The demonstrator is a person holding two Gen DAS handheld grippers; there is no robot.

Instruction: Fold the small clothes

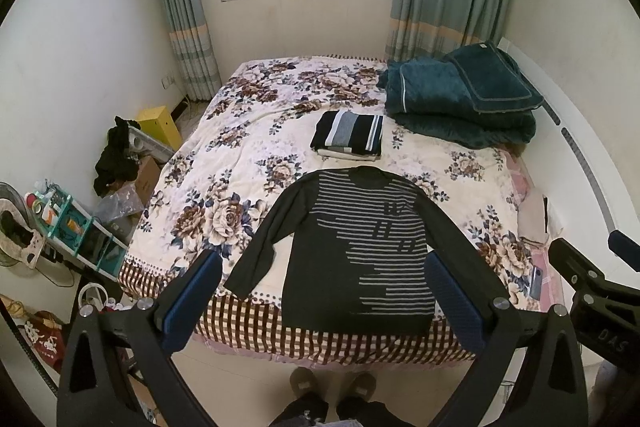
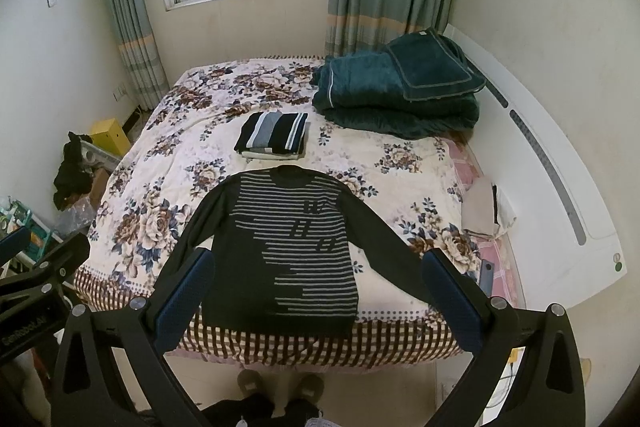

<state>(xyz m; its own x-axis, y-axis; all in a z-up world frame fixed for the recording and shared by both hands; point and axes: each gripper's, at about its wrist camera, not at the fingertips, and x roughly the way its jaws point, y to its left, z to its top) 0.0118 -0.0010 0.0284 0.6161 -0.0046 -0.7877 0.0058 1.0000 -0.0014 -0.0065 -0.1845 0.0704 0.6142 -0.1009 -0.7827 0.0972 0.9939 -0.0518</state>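
While the dark striped sweater (image 1: 356, 247) is lying flat and face up in the lower middle of the frame, hem toward me at the near edge of the bed (image 1: 248, 147), I am holding both grippers above it with nothing in them. My left gripper (image 1: 324, 291) is showing its jaws wide apart, framing the body of the sweater, and my right gripper (image 2: 316, 287) is doing the same in its own view. Both sleeves are spreading out and down from the shoulders (the one at lower left looks a little kinked near the cuff). A folded striped garment (image 1: 347, 135) is already sitting on a short stack above the collar in the middle of the frame, near a heap of teal bedding (image 1: 460, 95) at upper right.

I am judging the step in hand to be the first fold. To do it well, I am planning to pinch each sleeve near the cuff, taking only the sleeve layer, then carry it across the chest so it lies straight. I am wary of dragging the body off the edge, since the hem is sitting close to the checked border.
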